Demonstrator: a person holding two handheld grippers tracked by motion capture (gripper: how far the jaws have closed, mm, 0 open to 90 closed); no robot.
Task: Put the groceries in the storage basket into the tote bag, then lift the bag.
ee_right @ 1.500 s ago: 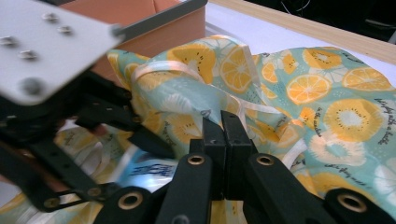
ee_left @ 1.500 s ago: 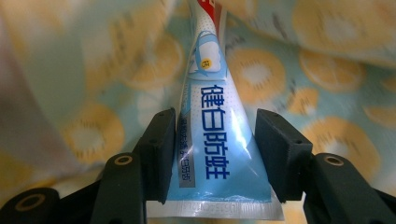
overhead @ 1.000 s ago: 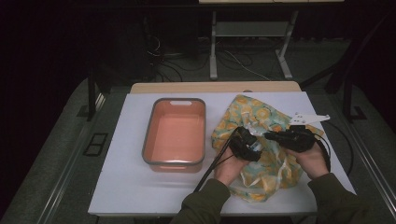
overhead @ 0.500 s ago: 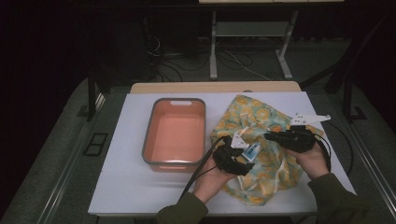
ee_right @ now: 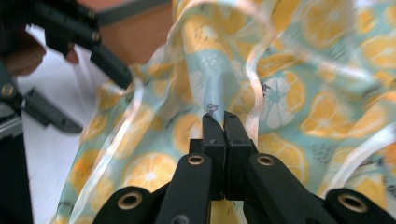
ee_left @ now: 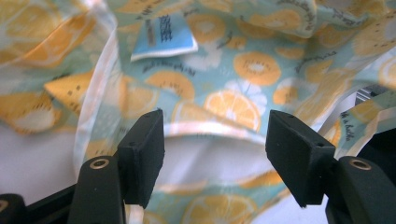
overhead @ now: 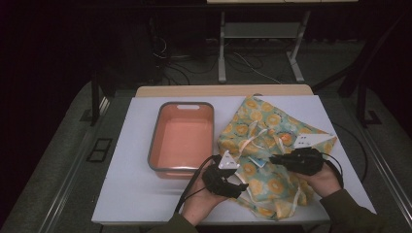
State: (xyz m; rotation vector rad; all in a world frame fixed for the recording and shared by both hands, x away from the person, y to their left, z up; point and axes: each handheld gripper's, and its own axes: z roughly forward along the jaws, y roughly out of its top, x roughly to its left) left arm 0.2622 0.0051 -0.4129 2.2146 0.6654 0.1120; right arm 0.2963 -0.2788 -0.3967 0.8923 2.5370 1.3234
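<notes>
Lying crumpled on the right half of the white table (overhead: 126, 194), just beside the orange tub (overhead: 183, 137), the fruit-print cloth (overhead: 272, 145) is pinched in a raised fold by the right gripper (ee_right: 223, 122), whose jaws are clenched tight on the fabric much as they were a second ago. Since then the left gripper (overhead: 241, 189) has drawn back from the middle of the cloth toward its near-left edge. Its jaws have just been opening and now stand apart, released, facing a white-trimmed hem and a blue label (ee_left: 164, 32) without pressing on either.
</notes>
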